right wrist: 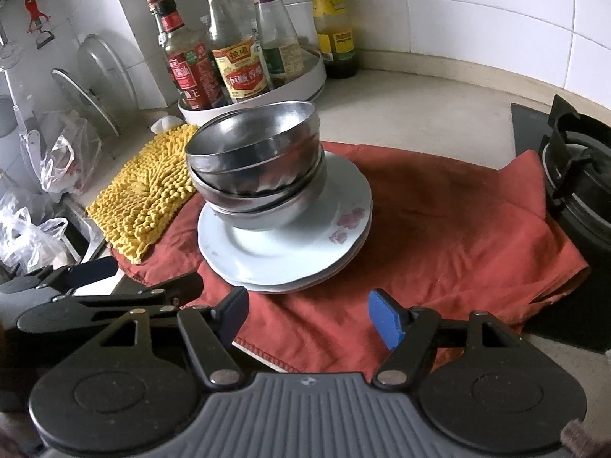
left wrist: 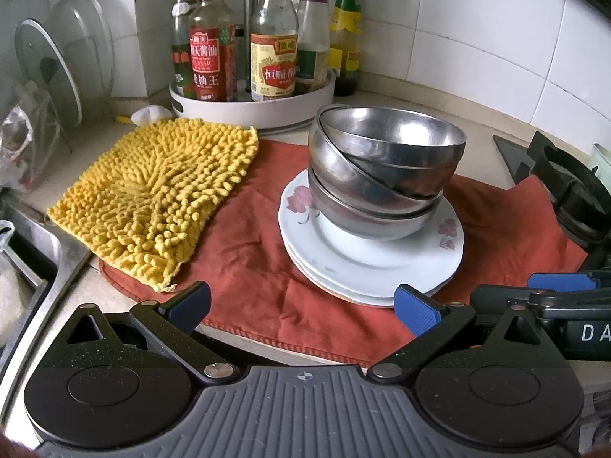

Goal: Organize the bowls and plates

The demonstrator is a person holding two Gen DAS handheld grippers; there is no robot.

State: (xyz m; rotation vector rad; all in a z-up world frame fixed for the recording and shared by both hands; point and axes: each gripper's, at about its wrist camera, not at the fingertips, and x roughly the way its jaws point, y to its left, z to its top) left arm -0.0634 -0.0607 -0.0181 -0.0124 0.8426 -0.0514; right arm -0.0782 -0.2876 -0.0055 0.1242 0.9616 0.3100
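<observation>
Several steel bowls (left wrist: 385, 175) (right wrist: 259, 168) sit nested and slightly tilted on a short stack of white plates (left wrist: 343, 263) (right wrist: 267, 259) with pink flowers. The stack rests on a red cloth (left wrist: 267, 267) (right wrist: 439, 229). My left gripper (left wrist: 303, 309) is open just in front of the plates, with only cloth between its fingers. My right gripper (right wrist: 309, 315) is also open, near the plates' front rim, and holds nothing. The two grippers are side by side, and each shows at the edge of the other's view.
A yellow chenille mat (left wrist: 164, 198) (right wrist: 149, 198) lies left of the stack. A white turntable (left wrist: 252, 107) (right wrist: 305, 84) of sauce bottles stands behind. A black stove burner (left wrist: 573, 191) (right wrist: 576, 175) is at the right. At the left are a sink (left wrist: 34, 267), pot lids (left wrist: 49, 72) and plastic bags (right wrist: 26, 236).
</observation>
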